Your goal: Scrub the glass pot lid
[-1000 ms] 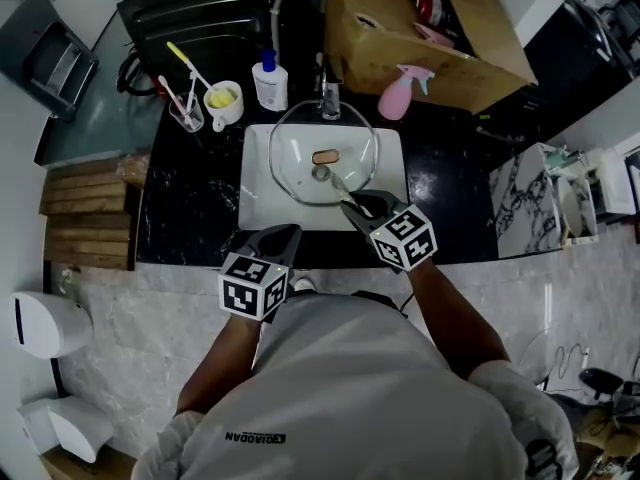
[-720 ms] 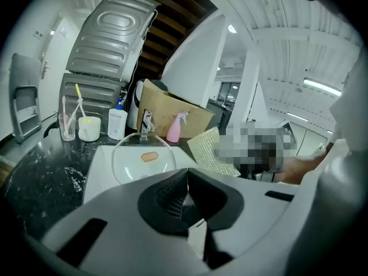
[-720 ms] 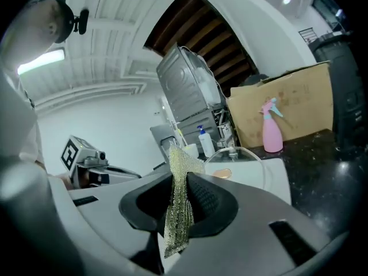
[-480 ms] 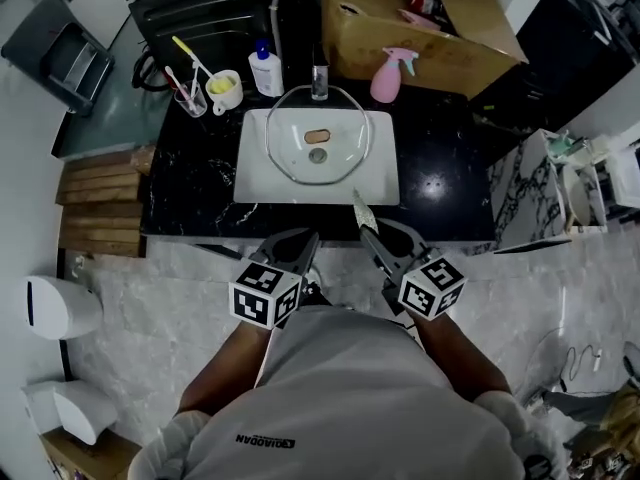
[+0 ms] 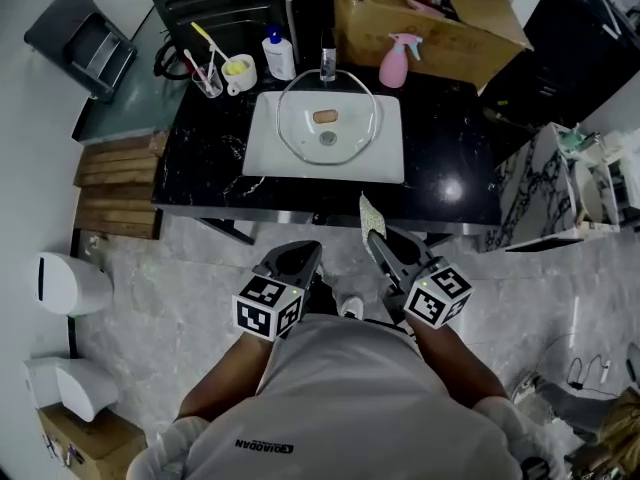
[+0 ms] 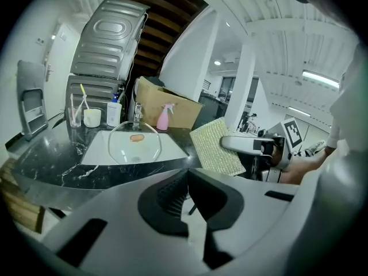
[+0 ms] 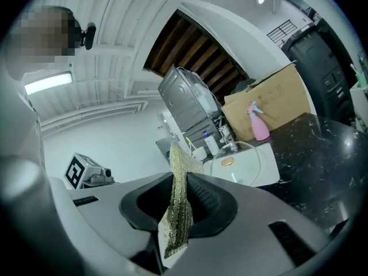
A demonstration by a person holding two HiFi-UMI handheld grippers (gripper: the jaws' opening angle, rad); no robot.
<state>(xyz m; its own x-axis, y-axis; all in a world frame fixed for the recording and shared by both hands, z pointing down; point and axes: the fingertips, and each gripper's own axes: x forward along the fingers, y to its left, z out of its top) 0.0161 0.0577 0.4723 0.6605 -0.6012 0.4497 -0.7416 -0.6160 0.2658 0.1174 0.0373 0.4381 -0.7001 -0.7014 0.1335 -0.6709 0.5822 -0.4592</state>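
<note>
The glass pot lid (image 5: 328, 126) lies over the white sink basin (image 5: 265, 158) set in the black counter, with a small brown object under the glass. I stand back from the counter, and both grippers hang over the floor in front of it. My right gripper (image 5: 372, 233) is shut on a yellow-green scrub sponge (image 5: 367, 213), which stands on edge between its jaws (image 7: 179, 194). My left gripper (image 5: 304, 255) is shut on nothing, jaws meeting in its own view (image 6: 187, 176). That view also shows the lid (image 6: 135, 144) and sponge (image 6: 217, 147).
Behind the sink stand a faucet (image 5: 328, 63), a pink spray bottle (image 5: 392, 63), a soap bottle (image 5: 279, 56) and a cup with toothbrushes (image 5: 238, 71). A cardboard box (image 5: 430, 18) sits at the back right. A wooden slatted platform (image 5: 115, 183) lies left of the counter (image 5: 450, 168).
I have stepped back from the counter. Both grippers drew away from the sink toward me, and the right one, still holding the sponge, left the lid.
</note>
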